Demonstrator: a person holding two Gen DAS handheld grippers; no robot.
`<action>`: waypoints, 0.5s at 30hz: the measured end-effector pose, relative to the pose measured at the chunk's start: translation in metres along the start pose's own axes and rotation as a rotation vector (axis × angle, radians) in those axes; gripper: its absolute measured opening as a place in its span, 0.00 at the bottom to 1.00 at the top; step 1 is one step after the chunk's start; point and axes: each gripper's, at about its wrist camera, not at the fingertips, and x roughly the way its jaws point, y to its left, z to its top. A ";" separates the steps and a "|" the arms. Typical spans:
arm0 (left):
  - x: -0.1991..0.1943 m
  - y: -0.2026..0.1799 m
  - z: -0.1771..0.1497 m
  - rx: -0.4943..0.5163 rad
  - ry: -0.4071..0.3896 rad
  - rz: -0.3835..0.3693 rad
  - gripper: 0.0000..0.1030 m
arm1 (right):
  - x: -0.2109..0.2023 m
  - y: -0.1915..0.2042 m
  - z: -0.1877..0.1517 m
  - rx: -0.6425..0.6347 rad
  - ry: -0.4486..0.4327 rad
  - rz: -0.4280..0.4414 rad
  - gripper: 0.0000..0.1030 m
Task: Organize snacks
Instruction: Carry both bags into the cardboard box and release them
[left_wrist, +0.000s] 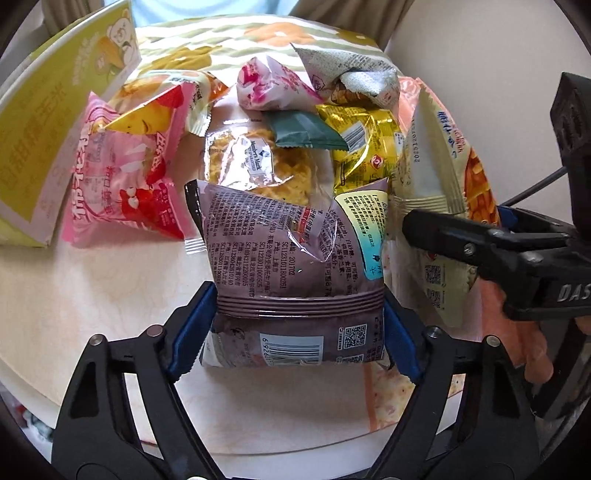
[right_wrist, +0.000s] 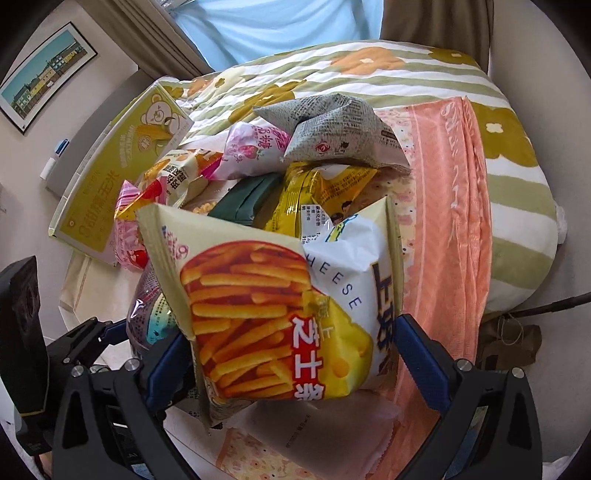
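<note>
My left gripper (left_wrist: 295, 328) is shut on a purple-brown snack bag (left_wrist: 291, 266), its blue pads pressing both sides near the sealed end. My right gripper (right_wrist: 295, 354) is shut on a cheese fries snack bag (right_wrist: 280, 295), held up above the table; in the left wrist view this bag (left_wrist: 436, 177) and the right gripper's finger (left_wrist: 461, 240) show at the right. Behind lies a pile of snacks: a pink bag (left_wrist: 122, 184), a clear noodle pack (left_wrist: 251, 162), a yellow bag (left_wrist: 369, 144), a green bar (left_wrist: 303, 129), a grey bag (right_wrist: 340, 129).
A yellow-green corn box (left_wrist: 48, 133) leans at the left; it also shows in the right wrist view (right_wrist: 114, 173). The snacks lie on a round pale table (left_wrist: 92, 295). A peach towel (right_wrist: 454, 221) and flowered quilt (right_wrist: 369, 74) lie behind.
</note>
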 end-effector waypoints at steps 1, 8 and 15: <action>-0.001 0.000 0.000 0.002 0.000 0.002 0.78 | 0.000 0.001 0.000 -0.007 0.002 -0.003 0.99; -0.016 0.004 0.002 0.011 -0.007 0.023 0.73 | 0.000 0.006 -0.003 -0.033 0.003 -0.015 0.84; -0.032 0.007 0.003 0.007 -0.032 0.006 0.72 | -0.018 0.015 -0.009 -0.055 -0.038 -0.043 0.73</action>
